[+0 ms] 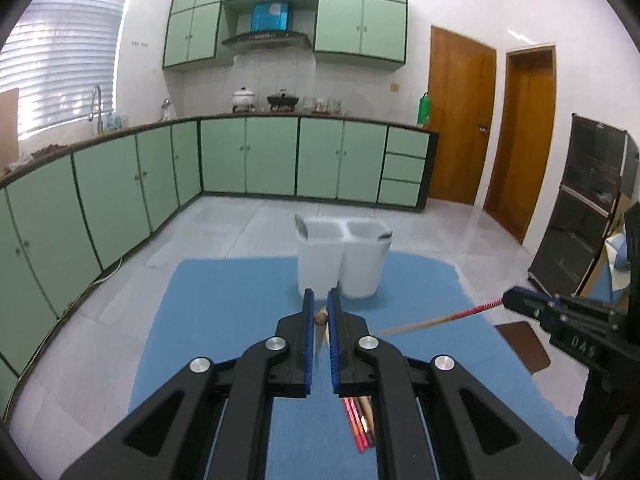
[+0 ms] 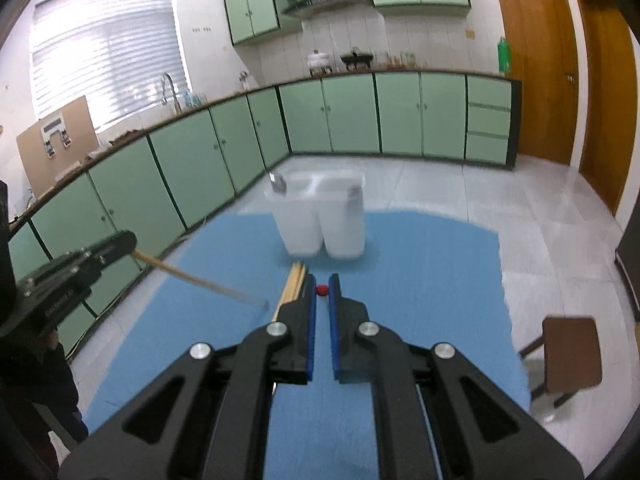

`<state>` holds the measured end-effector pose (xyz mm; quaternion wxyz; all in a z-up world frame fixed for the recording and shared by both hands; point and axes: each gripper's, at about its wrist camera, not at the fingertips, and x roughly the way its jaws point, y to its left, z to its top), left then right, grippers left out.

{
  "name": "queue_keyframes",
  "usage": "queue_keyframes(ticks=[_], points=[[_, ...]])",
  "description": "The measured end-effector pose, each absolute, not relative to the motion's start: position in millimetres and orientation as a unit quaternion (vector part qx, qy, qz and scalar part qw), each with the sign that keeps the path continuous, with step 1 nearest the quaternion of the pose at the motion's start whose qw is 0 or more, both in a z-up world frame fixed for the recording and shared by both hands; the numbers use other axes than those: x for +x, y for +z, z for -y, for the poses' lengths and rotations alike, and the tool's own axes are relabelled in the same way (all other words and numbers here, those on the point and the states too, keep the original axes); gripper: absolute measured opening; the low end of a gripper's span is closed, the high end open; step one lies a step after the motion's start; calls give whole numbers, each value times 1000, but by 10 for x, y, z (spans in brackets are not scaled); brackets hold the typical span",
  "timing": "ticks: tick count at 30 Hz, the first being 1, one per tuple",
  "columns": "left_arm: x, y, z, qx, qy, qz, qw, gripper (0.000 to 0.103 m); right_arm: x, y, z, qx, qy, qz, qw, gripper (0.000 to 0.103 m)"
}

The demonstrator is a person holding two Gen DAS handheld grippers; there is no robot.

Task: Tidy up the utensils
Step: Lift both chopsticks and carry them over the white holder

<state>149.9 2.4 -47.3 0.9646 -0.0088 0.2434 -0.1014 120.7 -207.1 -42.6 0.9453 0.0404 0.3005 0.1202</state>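
Chopsticks: our left gripper [image 1: 319, 306] clamps one [image 1: 320, 330], its butt end toward the holder [image 1: 342, 258]; our right gripper [image 2: 322, 290] clamps a red-ended one [image 1: 436, 320], pointing leftward. More sticks [image 2: 294, 280] lie on the blue mat [image 1: 224, 320] before the holder, aimed at it; bare mat lies either side.

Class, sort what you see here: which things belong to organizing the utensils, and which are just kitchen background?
Part of the job:
- white two-compartment holder
- chopstick in the left tongs
- red-ended chopstick in the right tongs
- chopsticks lying on the blue mat

Just background:
- green cabinets
- wooden doors
- brown stool
- green bottle
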Motion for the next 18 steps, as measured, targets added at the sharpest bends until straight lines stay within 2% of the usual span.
queue_keyframes(ticks=[11,18], points=[[1794,-32,30,-17,-148,-221,964,6,1662,162,2077,23,159,-284,945,5],[2057,454,131,-15,-162,-165,973,6,1952,694,2153,26,169,-238,956,5]])
